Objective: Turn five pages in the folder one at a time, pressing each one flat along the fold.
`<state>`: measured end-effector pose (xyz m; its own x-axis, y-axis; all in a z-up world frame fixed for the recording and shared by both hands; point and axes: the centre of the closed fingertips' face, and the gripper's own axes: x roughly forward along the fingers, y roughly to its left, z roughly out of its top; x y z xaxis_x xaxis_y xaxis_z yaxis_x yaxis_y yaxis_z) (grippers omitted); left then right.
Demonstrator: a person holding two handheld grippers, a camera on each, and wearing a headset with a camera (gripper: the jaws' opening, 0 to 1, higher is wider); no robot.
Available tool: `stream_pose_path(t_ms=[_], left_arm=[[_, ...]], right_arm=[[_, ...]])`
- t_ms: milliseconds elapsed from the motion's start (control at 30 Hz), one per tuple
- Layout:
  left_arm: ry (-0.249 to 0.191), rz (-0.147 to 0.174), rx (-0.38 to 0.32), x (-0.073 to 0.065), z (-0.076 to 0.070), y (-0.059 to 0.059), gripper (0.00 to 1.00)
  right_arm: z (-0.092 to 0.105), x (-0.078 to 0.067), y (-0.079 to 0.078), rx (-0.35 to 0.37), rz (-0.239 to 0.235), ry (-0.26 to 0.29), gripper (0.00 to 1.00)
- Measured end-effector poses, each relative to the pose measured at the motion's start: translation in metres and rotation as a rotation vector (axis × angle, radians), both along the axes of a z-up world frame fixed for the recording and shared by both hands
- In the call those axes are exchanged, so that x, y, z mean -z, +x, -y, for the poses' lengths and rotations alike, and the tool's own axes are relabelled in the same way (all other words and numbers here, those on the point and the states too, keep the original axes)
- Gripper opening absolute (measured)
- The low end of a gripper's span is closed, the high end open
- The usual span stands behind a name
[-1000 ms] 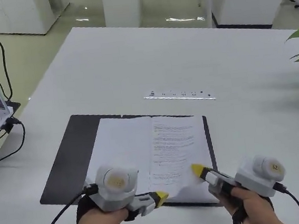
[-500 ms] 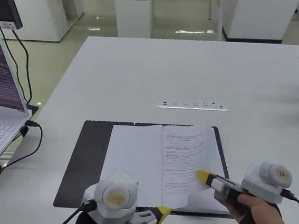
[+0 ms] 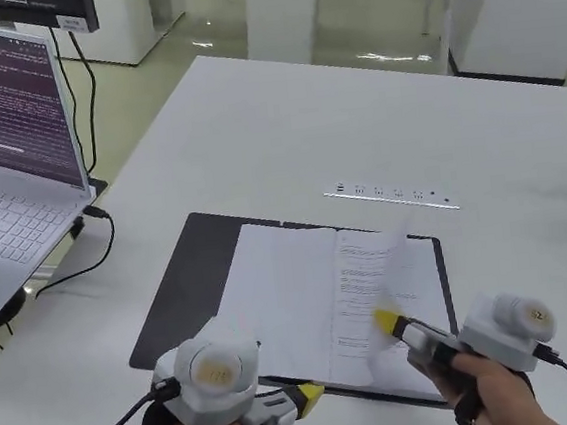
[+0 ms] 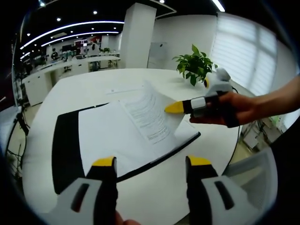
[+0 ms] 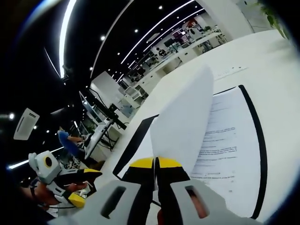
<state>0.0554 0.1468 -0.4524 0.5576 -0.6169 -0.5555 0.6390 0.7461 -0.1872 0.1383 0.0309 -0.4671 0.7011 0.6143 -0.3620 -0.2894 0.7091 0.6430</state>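
An open folder with a black cover [image 3: 185, 282] lies on the white table, printed pages facing up. My right gripper [image 3: 386, 321] is shut on the lower edge of one printed page [image 3: 394, 262] and holds it lifted and curled above the right-hand stack. The right gripper view shows that page [image 5: 185, 112] rising from between the closed yellow tips [image 5: 155, 164]. My left gripper [image 3: 304, 401] hovers open off the folder's near edge, holding nothing. In the left gripper view its jaws [image 4: 151, 164] stand apart in front of the folder [image 4: 65, 140], with the raised page [image 4: 150, 112] beyond.
An open laptop [image 3: 6, 149] sits at the far left with a cable [image 3: 78, 267] trailing toward the folder. A socket strip [image 3: 390, 195] is set into the table behind the folder. A potted plant [image 4: 194, 65] stands on the far side.
My right gripper has raised the page from a slightly lifted corner to a tall curl over the folder. The left gripper stays near the front edge. The head camera has shifted.
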Motion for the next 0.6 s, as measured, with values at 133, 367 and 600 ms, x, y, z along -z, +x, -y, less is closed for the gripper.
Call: stream_pose_path(t_ms=[133,367,600], left_arm=[[-0.012,-0.012,-0.008,0.002,-0.004,-0.005,0.59],[-0.007,-0.002,-0.004,0.001,-0.007,-0.008,0.6],[-0.001,0.003,0.004,-0.001,-0.01,-0.008,0.6]], right_arm=[[-0.015,-0.001,0.003,-0.022,0.001,-0.002,0.0],[-0.043,-0.002,0.01,-0.056,-0.004,0.008,0.0],[-0.077,-0.002,0.016,-0.105,-0.008,0.025,0.0]])
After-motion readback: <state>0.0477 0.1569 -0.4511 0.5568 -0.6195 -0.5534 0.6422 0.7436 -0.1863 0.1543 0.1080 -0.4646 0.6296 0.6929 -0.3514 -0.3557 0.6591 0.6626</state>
